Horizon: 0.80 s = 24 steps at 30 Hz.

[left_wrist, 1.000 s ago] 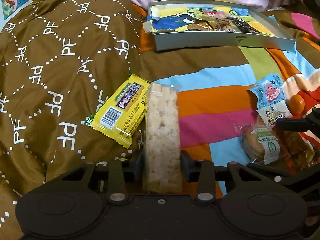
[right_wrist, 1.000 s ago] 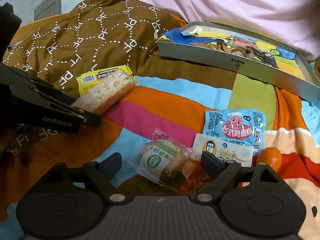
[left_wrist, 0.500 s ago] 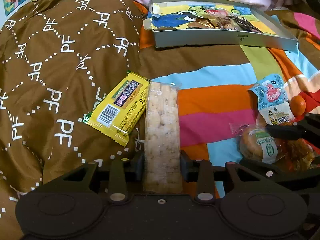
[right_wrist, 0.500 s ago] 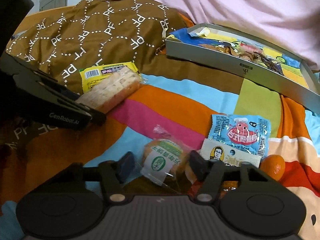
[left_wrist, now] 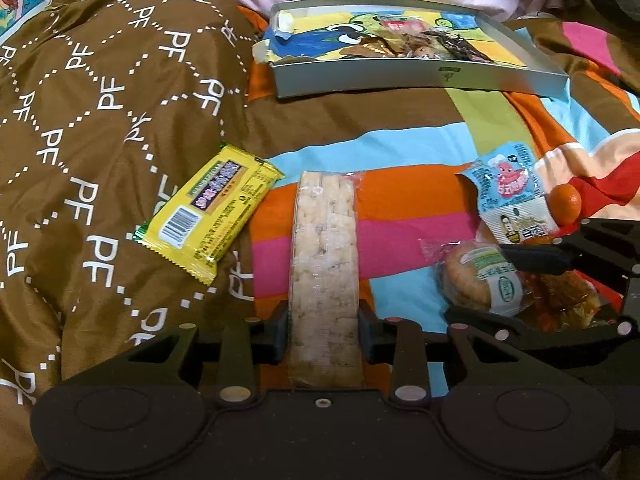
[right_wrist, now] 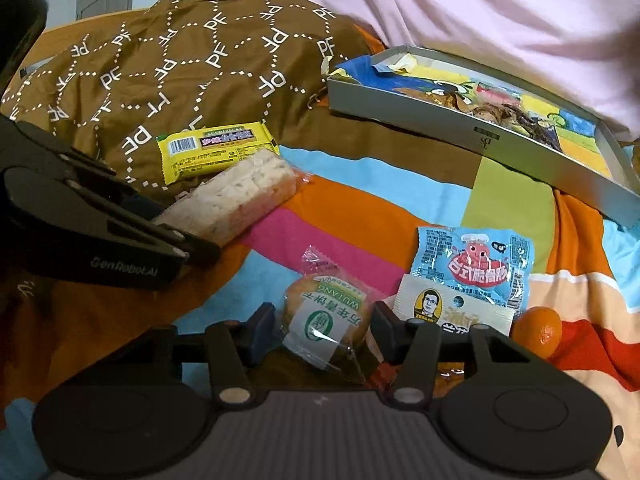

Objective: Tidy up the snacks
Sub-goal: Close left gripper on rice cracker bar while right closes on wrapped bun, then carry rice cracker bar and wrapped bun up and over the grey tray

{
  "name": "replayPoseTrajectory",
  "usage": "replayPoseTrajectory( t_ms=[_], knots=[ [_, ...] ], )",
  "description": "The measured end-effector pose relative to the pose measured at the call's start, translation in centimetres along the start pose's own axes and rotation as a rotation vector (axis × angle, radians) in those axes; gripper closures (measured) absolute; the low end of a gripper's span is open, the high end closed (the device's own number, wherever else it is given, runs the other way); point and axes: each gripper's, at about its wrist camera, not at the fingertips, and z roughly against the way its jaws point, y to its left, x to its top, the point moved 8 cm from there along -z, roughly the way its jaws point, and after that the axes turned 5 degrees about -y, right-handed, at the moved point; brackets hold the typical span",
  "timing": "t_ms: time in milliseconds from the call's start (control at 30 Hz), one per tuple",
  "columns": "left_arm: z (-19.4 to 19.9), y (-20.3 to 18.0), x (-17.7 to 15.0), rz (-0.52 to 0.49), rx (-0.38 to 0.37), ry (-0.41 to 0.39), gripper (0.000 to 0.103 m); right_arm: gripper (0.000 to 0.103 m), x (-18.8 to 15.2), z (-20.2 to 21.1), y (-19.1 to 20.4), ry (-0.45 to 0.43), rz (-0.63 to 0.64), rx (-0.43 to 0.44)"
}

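Observation:
My left gripper [left_wrist: 323, 332] is shut on a long clear-wrapped rice cracker bar [left_wrist: 324, 264], which also shows in the right wrist view [right_wrist: 236, 200], lifted off the yellow snack packet [left_wrist: 212, 212]. My right gripper [right_wrist: 324, 330] is shut on a round wrapped cake with a green and white label [right_wrist: 326, 318], also visible in the left wrist view [left_wrist: 480, 280]. A grey shallow box [left_wrist: 420, 76] holding several snacks lies at the back on the bed.
A blue octopus packet [right_wrist: 474, 268], a white packet with a man's face [right_wrist: 448, 304] and a small orange [right_wrist: 538, 330] lie right of my right gripper. A brown PF-patterned quilt [left_wrist: 80, 120] bulges on the left. The striped sheet [left_wrist: 400, 240] spreads between.
My right gripper has closed from open onto the round wrapped cake. My left gripper has carried the cracker bar to the right, away from the yellow packet.

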Motion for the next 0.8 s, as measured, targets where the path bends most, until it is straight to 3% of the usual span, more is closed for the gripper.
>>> replayPoseTrajectory(
  t_ms=[433, 800],
  knots=[
    [1.1, -0.6, 1.7, -0.011, 0.017, -0.066, 0.068, 0.048, 1.1, 1.6, 0.7, -0.105, 0.183, -0.105],
    [1.8, -1.8, 3.7, -0.076, 0.069, -0.109, 0.069, 0.047, 2.4, 3.0, -1.0, -0.165, 0.157, -0.17]
  ],
)
